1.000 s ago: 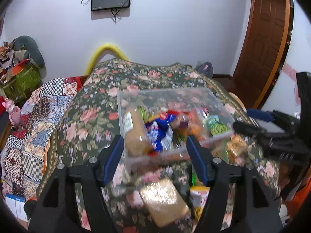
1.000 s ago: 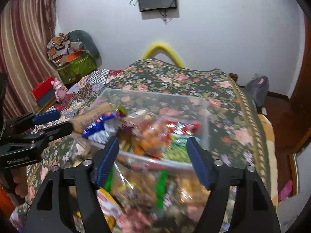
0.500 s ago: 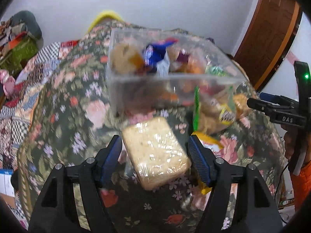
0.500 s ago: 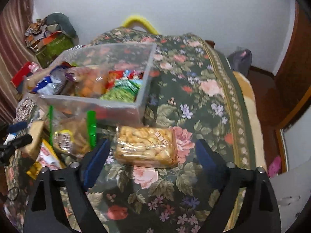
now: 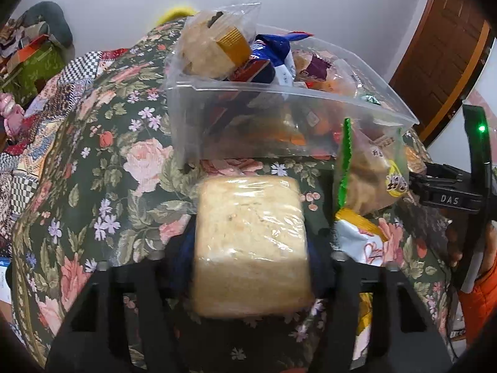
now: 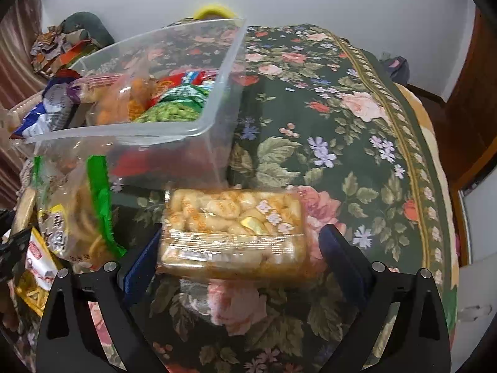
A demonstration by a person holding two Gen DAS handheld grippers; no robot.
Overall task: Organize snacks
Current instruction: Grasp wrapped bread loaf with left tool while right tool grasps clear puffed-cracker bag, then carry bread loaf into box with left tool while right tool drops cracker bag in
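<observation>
A clear plastic bin point(image 5: 248, 118) full of snack packs stands on a floral bedspread; it also shows in the right wrist view point(image 6: 174, 124). A wrapped pale cracker block point(image 5: 251, 242) lies in front of it, between the open jaws of my left gripper point(image 5: 248, 255), whose blue pads flank it. A clear tray of small golden snacks point(image 6: 233, 230) lies between the open jaws of my right gripper point(image 6: 239, 258). The right-hand pad stands a little apart from the tray. I cannot tell if the pads touch the packs.
A green-edged bag of round crackers point(image 5: 369, 171) leans on the bin's front; it also shows in the right wrist view point(image 6: 74, 211). A yellow and white packet point(image 5: 360, 236) lies beside it. The bedspread point(image 6: 357, 143) stretches right to its edge. A wooden door point(image 5: 441, 46) stands beyond.
Both grippers have dropped low and moved forward. The cracker block now sits between the left jaws and the golden snack tray between the right jaws. The bin looms closer.
</observation>
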